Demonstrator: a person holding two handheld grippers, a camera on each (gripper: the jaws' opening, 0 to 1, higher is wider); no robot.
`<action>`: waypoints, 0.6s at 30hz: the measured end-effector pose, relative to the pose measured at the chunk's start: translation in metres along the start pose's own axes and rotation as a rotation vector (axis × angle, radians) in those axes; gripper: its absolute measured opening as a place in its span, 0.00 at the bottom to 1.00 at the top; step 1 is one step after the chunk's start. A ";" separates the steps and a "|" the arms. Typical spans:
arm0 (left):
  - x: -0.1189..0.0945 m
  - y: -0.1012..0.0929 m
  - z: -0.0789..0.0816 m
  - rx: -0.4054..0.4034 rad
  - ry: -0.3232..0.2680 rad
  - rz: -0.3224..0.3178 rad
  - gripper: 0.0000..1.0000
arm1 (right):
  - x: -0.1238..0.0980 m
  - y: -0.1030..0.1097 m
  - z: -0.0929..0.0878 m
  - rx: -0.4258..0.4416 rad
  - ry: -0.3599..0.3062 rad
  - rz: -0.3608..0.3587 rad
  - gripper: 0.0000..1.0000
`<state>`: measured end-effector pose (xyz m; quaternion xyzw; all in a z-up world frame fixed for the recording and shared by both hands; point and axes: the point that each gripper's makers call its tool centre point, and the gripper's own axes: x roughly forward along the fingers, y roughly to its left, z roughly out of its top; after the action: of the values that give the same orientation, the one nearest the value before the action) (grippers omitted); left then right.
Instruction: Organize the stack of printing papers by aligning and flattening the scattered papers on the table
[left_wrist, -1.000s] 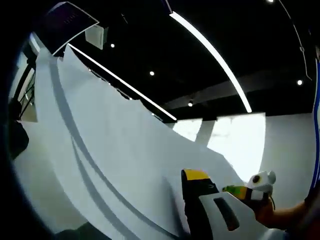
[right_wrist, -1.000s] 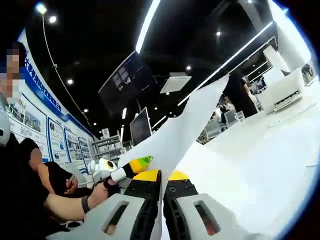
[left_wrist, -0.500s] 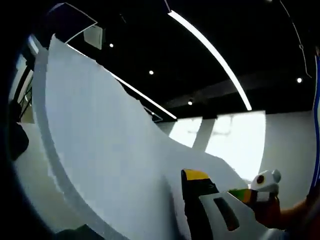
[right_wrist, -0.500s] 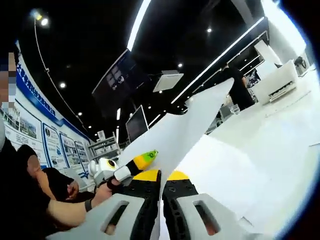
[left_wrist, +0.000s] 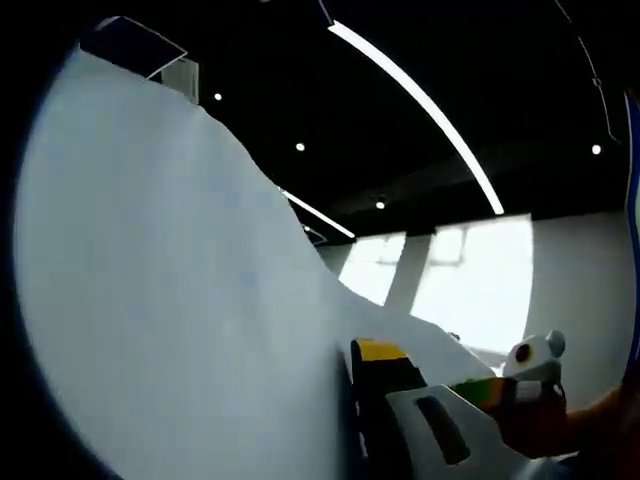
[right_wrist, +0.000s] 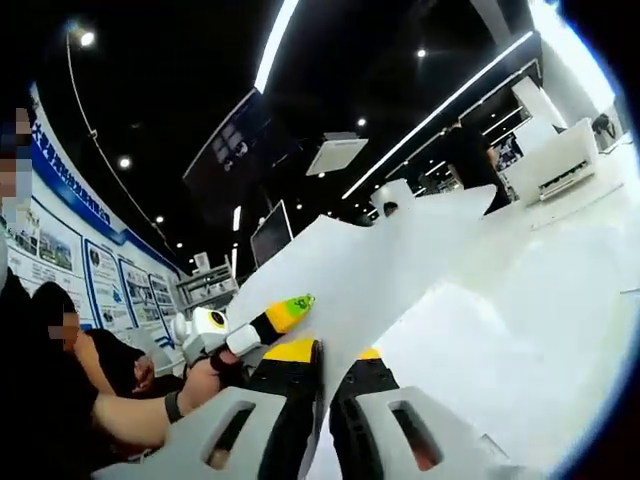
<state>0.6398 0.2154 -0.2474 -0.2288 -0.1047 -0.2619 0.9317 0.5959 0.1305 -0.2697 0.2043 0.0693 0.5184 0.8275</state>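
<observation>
Now both grippers, right gripper (right_wrist: 322, 365) and left gripper (left_wrist: 352, 375), are pinching the paper stack (right_wrist: 370, 275), its sheets hiding one left jaw.

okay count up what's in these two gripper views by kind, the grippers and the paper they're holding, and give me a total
Grippers: 2, the left gripper and the right gripper.
Paper stacks: 1, the white paper stack, raised off the table between both grippers; separate sheets cannot be counted.
Total: 3
</observation>
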 end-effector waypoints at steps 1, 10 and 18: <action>0.000 0.000 0.000 0.004 -0.001 0.001 0.09 | 0.000 -0.001 -0.001 -0.015 0.005 -0.007 0.01; 0.000 -0.001 0.000 0.038 0.001 0.000 0.06 | 0.000 -0.003 -0.003 -0.065 0.014 -0.020 0.05; 0.000 0.000 0.001 0.040 -0.003 0.006 0.06 | 0.000 -0.007 0.000 -0.102 0.000 -0.037 0.19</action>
<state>0.6395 0.2161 -0.2471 -0.2108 -0.1106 -0.2565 0.9368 0.6019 0.1280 -0.2727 0.1604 0.0465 0.5059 0.8463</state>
